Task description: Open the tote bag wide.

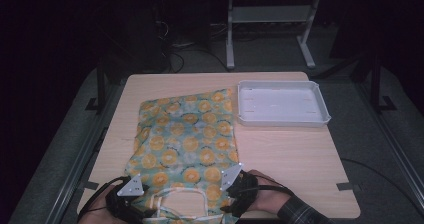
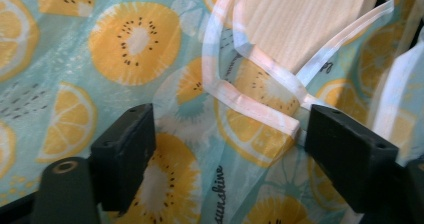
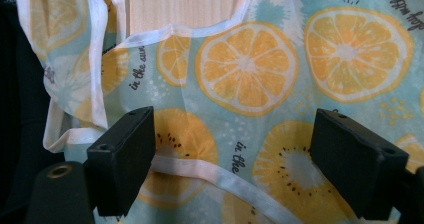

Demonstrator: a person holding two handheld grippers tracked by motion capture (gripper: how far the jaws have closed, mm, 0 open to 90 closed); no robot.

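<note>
Teal fruit-print bag (image 1: 187,139) lies under both open claws, left claw (image 2: 227,149) and right claw (image 3: 235,159).

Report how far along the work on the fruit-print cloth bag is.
Done: the bag lies spread flat on the table, straps at the near edge. In hand: the left gripper and right gripper sit at its two near corners, jaws open over the fabric, nothing pinched. Left, probably: gripping and folding or moving it; the white tray is empty.
</note>
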